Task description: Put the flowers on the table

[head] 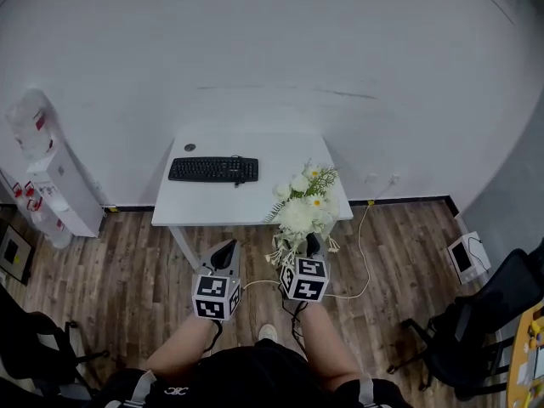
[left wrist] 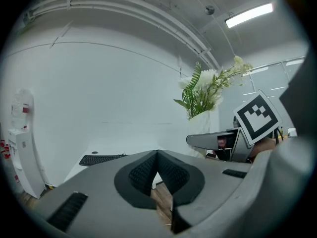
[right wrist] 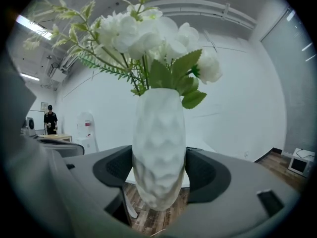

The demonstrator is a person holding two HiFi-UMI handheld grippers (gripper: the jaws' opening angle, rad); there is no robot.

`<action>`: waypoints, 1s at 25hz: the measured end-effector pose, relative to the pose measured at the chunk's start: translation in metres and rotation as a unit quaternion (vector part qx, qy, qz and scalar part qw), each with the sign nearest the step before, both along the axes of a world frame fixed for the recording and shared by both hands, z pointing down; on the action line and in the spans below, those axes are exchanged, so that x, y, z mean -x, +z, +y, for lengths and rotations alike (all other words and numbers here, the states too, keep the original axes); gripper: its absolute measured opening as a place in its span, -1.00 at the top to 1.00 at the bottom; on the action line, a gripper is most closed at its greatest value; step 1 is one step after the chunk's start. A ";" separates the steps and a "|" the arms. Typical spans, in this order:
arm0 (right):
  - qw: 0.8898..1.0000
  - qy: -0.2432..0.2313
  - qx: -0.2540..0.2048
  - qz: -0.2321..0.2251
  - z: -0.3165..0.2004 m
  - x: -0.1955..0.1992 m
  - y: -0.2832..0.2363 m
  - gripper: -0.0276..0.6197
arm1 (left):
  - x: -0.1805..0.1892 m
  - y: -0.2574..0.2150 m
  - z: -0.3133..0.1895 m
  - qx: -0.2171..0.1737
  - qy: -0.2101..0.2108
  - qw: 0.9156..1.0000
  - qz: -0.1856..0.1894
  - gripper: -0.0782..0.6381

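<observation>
While the fingers of the right gripper [head: 312, 249] clamp the vase [right wrist: 158, 148] of flowers [head: 302, 206] just short of the front right corner of the desk [head: 212, 204], setting it down remains; the left gripper [left wrist: 157, 155] has its fingers closed on nothing.

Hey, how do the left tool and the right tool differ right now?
The left tool is shut and empty; the right tool is clamped on the vase of flowers. The left tool's jaws meet at their tips; the right tool's stand wide apart around the vase. Both point toward the table, short of its near edge.
</observation>
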State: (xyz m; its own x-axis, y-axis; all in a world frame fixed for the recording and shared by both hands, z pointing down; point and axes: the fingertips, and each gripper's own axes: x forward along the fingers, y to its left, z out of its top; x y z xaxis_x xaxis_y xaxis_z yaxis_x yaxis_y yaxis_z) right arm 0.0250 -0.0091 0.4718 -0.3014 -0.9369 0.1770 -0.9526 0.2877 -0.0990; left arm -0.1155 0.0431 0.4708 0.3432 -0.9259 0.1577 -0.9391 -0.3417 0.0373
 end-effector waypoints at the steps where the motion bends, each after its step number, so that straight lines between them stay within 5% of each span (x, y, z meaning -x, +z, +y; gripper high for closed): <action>1: 1.000 -0.002 0.002 -0.001 -0.015 -0.006 0.001 -0.14 | -0.007 0.000 -0.015 0.002 -0.001 1.000 -0.001 0.78; 14: 1.000 -0.021 0.010 -0.008 -0.174 -0.073 0.000 -0.14 | -0.076 0.001 -0.166 0.016 -0.014 1.000 -0.010 0.78; 25: 0.999 -0.030 0.015 -0.008 -0.244 -0.074 0.010 -0.14 | -0.074 0.012 -0.235 0.019 -0.025 0.999 -0.007 0.78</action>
